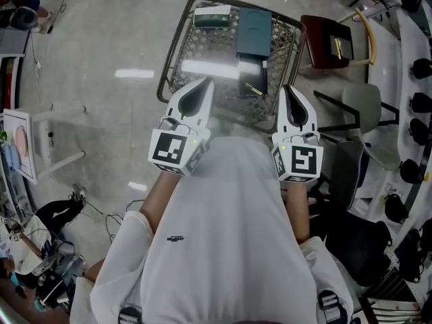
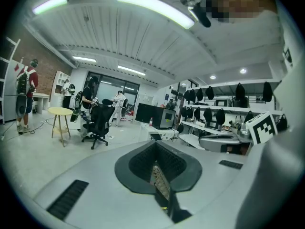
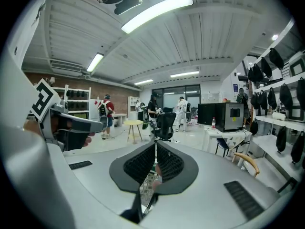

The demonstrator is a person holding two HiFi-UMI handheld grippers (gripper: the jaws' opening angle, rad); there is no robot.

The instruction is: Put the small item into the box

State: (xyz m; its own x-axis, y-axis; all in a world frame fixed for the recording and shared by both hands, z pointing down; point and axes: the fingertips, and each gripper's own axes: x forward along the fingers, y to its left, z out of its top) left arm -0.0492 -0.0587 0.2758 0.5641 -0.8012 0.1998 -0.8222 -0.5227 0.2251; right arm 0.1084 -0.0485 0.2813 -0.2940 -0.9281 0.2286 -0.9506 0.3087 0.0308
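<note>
Both grippers are held close to the person's chest, above the near edge of a low glass-topped table [image 1: 177,36]. My left gripper [image 1: 206,83] [image 2: 155,144] and right gripper [image 1: 289,90] [image 3: 156,144] each have their jaws pressed together with nothing between them. On the table lie a dark teal box [image 1: 254,27], a small green-and-white item [image 1: 212,17] at the far left, and a black flat case [image 1: 251,76] with a thin gold pen on it. Neither gripper touches any of them. Both gripper views point out into the room and do not show the table.
A dark red chair [image 1: 327,42] and a grey chair [image 1: 364,113] stand right of the table. Cables and bags lie on the floor at the lower left. The gripper views show an office chair [image 2: 97,120], a round yellow table [image 2: 60,111] and people standing far off.
</note>
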